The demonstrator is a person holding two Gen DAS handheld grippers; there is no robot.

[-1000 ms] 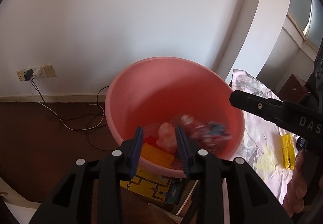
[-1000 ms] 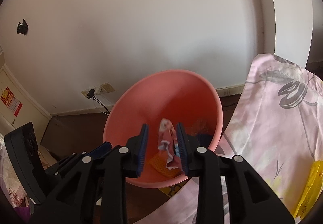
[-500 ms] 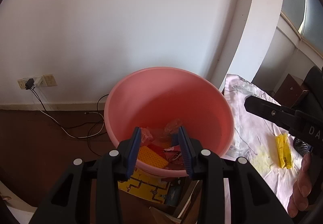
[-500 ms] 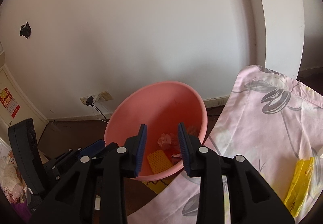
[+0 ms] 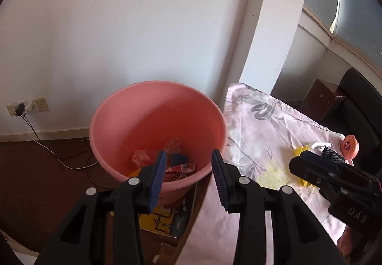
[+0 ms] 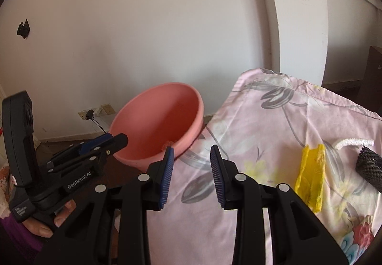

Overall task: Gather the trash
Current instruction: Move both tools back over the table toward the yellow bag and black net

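While held apart and empty, ribbed blue pads on left gripper and right gripper; crumpled wrappers inside round pink plastic basin, twelve o'clock of left gripper; glossy yellow wrapper on floral cloth, three o'clock of right gripper.

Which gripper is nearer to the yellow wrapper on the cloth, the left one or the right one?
Right. The right gripper hangs over the cloth, beside the yellow wrapper. The left gripper is farther away, at the pink basin.
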